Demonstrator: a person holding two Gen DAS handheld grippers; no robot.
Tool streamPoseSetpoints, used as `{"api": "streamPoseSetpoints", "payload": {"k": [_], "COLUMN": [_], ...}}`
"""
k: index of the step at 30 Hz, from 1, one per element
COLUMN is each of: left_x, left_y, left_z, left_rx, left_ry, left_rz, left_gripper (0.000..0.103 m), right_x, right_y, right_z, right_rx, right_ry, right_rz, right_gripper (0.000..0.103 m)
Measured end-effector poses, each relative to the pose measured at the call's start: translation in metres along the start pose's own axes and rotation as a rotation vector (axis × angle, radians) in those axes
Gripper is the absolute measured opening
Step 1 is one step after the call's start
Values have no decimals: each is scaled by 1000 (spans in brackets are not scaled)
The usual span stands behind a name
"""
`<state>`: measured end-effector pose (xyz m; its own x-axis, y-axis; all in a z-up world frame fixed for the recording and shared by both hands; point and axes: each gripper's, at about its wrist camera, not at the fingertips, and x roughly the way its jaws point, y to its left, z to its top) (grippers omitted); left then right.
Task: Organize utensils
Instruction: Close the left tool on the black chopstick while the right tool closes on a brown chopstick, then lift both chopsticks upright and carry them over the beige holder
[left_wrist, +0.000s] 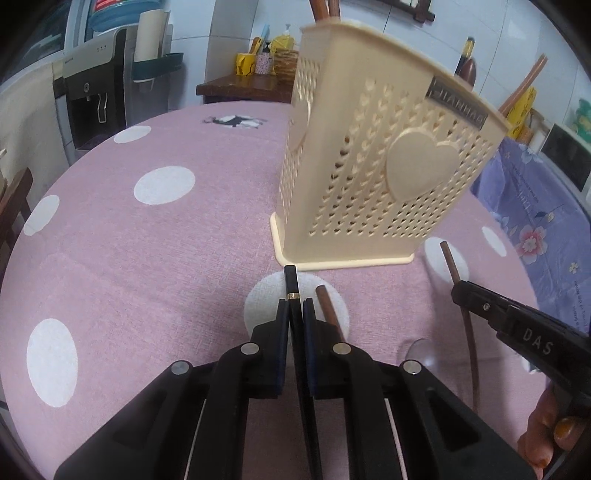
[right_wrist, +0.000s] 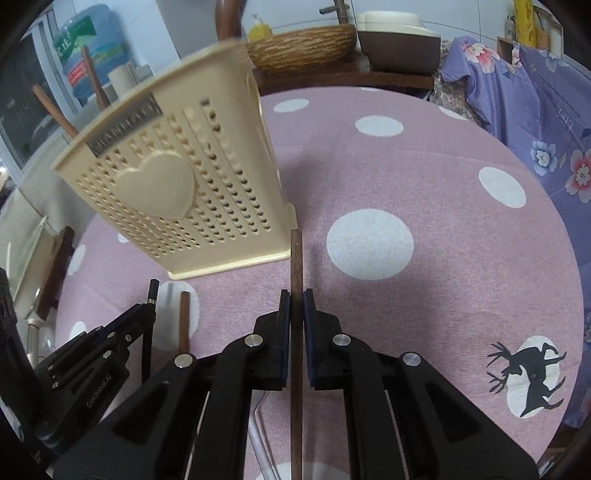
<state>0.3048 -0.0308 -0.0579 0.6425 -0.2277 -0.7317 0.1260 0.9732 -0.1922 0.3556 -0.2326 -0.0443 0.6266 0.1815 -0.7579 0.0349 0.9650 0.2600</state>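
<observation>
A cream perforated utensil holder (left_wrist: 373, 177) with heart shapes stands on the pink dotted tablecloth, with brown chopsticks (left_wrist: 325, 9) sticking out of its top; it also shows in the right wrist view (right_wrist: 177, 184). My left gripper (left_wrist: 295, 306) is shut on a black chopstick (left_wrist: 291, 282) with a gold band, just in front of the holder's base. My right gripper (right_wrist: 295, 299) is shut on a brown wooden chopstick (right_wrist: 296, 258), to the right of the holder's base. Another brown chopstick (left_wrist: 327, 306) lies on the cloth beside the left gripper.
A metal utensil handle (right_wrist: 262, 450) lies under the right gripper. A glass item (left_wrist: 419, 352) sits on the cloth near the front. A water dispenser (left_wrist: 92, 99) stands at far left. A side table (left_wrist: 243, 86) with cups and a basket stands behind. A purple floral cloth (right_wrist: 546, 140) is at right.
</observation>
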Motion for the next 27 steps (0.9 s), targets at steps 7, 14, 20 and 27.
{"api": "streamPoseSetpoints", "payload": {"k": [7,14,20,27], "left_x": [-49,-103,-136,-147], "left_y": [2,-4,-2,-3], "left_z": [10,19,25,27], "left_rx": [-15,21,33,42], "left_ry": [-121,-250,-334,-378], "left_rz": [-60,-90,-107,-98], "left_gripper": [8,8,8,8], "right_x": [-55,-117,-158,-169], "right_y": [-10,-16,-21,-17], "right_z": [4,7,12,15], "right_rx": [-18,-79,-111,-128], "right_ry": [-120,-236,-317,-335], "right_rz": [77,111,117,120], "right_gripper": [8,8,8,8]}}
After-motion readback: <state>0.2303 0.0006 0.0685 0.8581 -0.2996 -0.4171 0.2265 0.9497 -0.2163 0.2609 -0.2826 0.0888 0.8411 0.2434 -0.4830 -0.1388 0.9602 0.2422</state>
